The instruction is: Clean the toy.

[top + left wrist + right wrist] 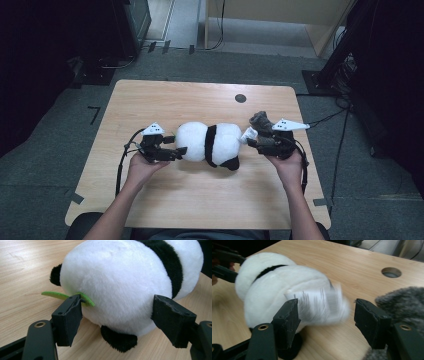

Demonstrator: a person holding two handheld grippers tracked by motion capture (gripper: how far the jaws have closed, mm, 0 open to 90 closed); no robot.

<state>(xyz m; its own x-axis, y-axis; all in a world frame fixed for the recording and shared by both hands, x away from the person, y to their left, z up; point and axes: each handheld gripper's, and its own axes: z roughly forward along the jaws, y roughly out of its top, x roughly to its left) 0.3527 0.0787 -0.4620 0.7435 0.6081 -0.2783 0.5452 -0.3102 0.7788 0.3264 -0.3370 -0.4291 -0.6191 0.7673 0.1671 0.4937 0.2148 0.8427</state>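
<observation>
A black-and-white panda plush (210, 142) lies on its side on the wooden table (200, 200). My left gripper (179, 150) is at its left end. In the left gripper view the jaws of that gripper (117, 305) stand open around the plush's round white end (117, 282), and a green felt leaf (57, 295) lies against the left pad. My right gripper (252, 140) is at the plush's right end. Seen in its own view, the right gripper (327, 307) is open with the plush's white sewn-in label (317, 302), blurred, between the pads.
A grey furry thing (261, 120) lies right behind the right gripper, touching its right jaw (402, 301). A round cable hole (240, 98) sits in the table's far part. Carpet and dark equipment stands surround the table.
</observation>
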